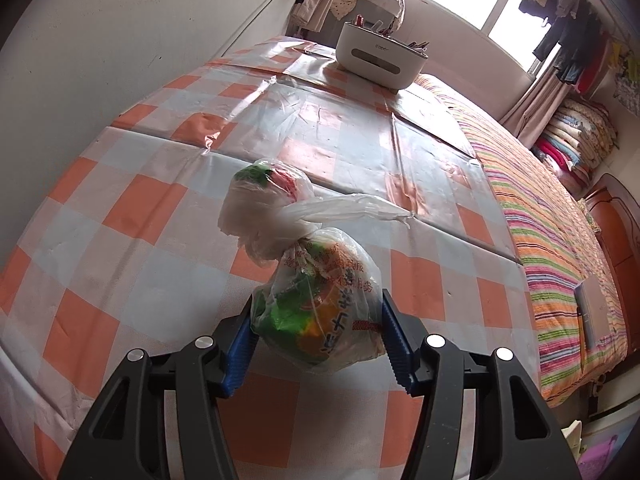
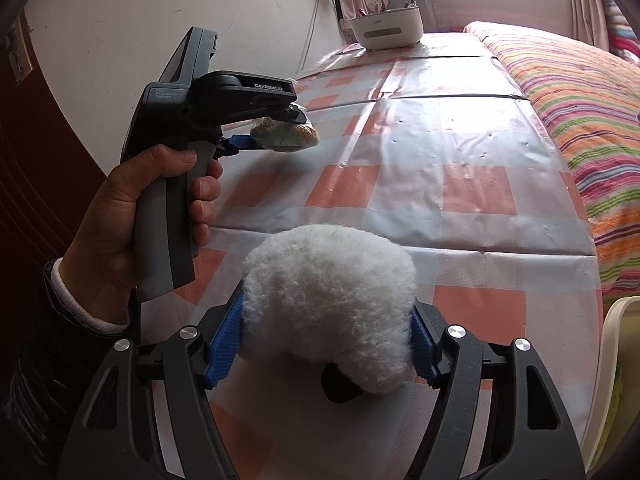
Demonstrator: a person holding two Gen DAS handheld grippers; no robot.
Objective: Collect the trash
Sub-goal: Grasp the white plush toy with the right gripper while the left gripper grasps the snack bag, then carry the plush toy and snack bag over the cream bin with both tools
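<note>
The left gripper (image 1: 318, 332) is clenched on a knotted plastic bag (image 1: 320, 304) of coloured wrappers, its blue pads (image 1: 240, 346) pressing both sides. The bag hangs above the checked tablecloth (image 1: 132, 208), its white tied end (image 1: 260, 208) trailing forward. From the right wrist view the left gripper (image 2: 280, 128) is seen side-on, held in the person's hand (image 2: 132, 208) well above the cloth (image 2: 460, 184), the bag (image 2: 286, 135) nipped between its fingers.

The right gripper (image 2: 326, 334) grasps a white fluffy wad (image 2: 332, 300) with a dark part (image 2: 340, 382) beneath; what it is cannot be told.

A white caddy (image 1: 380, 54) stands at the far end of the table. A striped bedspread (image 1: 560, 248) lies alongside on the right.
</note>
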